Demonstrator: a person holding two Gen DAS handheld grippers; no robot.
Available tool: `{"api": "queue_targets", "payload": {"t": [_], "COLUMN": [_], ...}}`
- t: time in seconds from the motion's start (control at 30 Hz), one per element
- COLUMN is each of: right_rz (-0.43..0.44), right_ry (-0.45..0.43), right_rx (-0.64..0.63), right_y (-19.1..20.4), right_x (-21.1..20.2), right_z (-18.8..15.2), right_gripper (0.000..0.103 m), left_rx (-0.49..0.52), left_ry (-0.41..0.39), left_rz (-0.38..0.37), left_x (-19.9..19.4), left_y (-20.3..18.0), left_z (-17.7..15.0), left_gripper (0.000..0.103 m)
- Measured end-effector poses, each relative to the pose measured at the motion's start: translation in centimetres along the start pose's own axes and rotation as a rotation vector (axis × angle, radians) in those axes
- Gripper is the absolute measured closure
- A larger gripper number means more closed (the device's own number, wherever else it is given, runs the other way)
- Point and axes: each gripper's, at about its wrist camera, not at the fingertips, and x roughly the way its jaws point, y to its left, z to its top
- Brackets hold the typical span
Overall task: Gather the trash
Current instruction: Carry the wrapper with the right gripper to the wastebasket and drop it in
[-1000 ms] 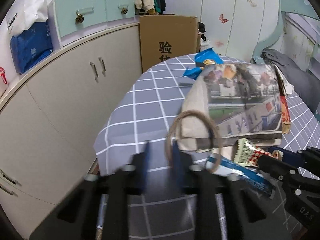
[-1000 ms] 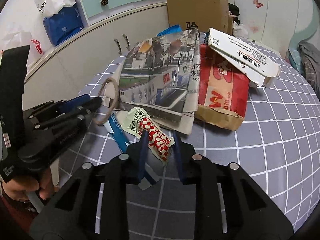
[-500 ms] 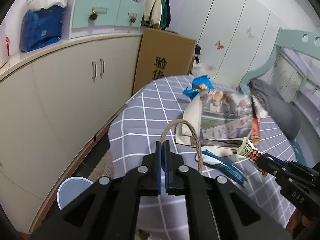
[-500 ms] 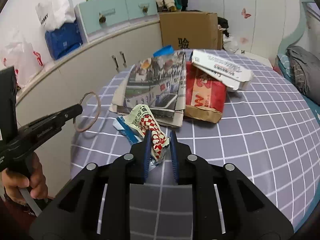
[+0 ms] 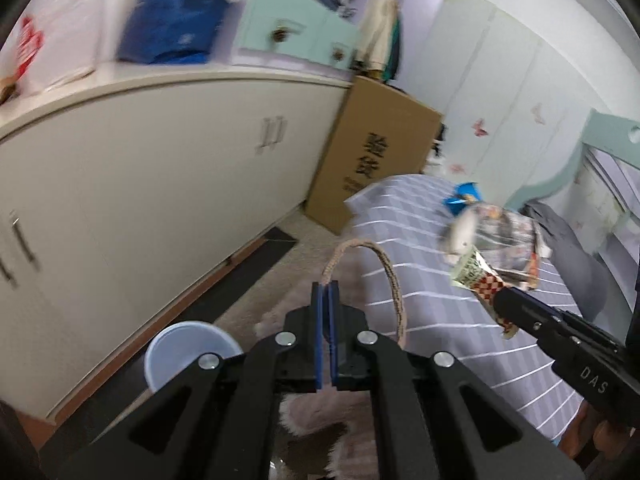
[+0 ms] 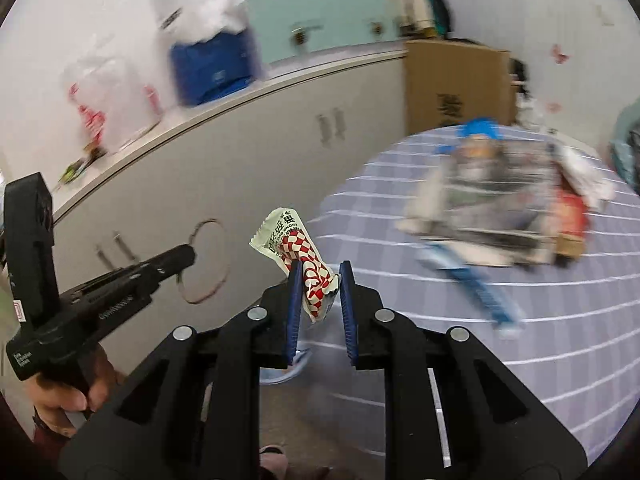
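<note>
Left wrist view: my left gripper (image 5: 325,300), clamped shut on the rope loop (image 5: 384,276), has the blue bin (image 5: 188,346) below-left, nearer than my right gripper (image 5: 505,305) pinching the checkered wrapper (image 5: 478,280).

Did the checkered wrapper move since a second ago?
Yes. The wrapper, gripped by the right gripper, is off the table, carried toward the cabinet.

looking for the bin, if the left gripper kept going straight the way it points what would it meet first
Probably the floor between the cabinet and the table, though depth is unclear. The left gripper, shut on a twine loop, aims there; the blue bin sits lower left of that line.
</note>
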Motion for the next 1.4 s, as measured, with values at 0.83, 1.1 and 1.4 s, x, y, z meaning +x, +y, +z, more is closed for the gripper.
{"api": "queue_targets", "payload": {"t": [0.83,1.1,1.4], "right_rz": [0.054,0.035,0.003], "right_ry": [0.184,0.209,0.197], "right_rx": [-0.121,-0.124,-0.094], "right_y": [12.2,11.9,10.4], "right_x": [20.3,20.9,21.1], "right_z": [-4.7,-6.1,-6.5], "right_gripper": [0.032,0.032,0.031], "left_rx": [-0.239,-0.215,-0.183], "left_ry": [0.173,0.247,0.306], "left_rz": [0.311,0.295,0.307], "left_x": [5.6,8.8,12.2], "left_y": [18.3,17.5,17.1], "left_z": [-4.9,-5.8,-5.4], "left_gripper": [0.1,0.1,0.1]}}
